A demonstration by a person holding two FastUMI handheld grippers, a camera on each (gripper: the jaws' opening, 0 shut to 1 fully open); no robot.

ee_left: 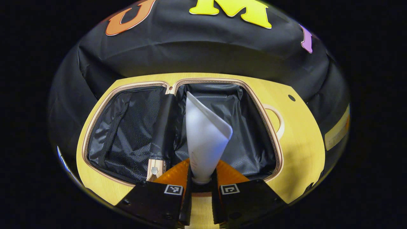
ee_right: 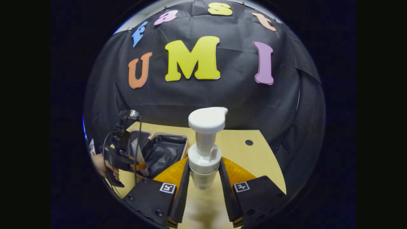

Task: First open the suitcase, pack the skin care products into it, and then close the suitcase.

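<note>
The suitcase [ee_left: 222,80] lies open and flat on the wooden table [ee_left: 299,143], its two black-lined halves facing up. My left gripper [ee_left: 202,178] is shut on the cap end of a white tube [ee_left: 205,136], which points out over the right half. In the right gripper view, my right gripper [ee_right: 203,171] is shut on a white pump bottle [ee_right: 205,152], upright above the table [ee_right: 251,159]. To its left there, a hand [ee_right: 101,167] holds the left gripper [ee_right: 140,167] with the tube [ee_right: 135,148] at the suitcase [ee_right: 165,149].
The left half of the suitcase has a mesh pocket [ee_left: 133,127], and a fabric divider [ee_left: 165,124] runs along the hinge. A carry handle [ee_left: 277,118] sticks out on its right side. The table has a small round hole [ee_left: 291,98]. Black cloth walls stand close behind.
</note>
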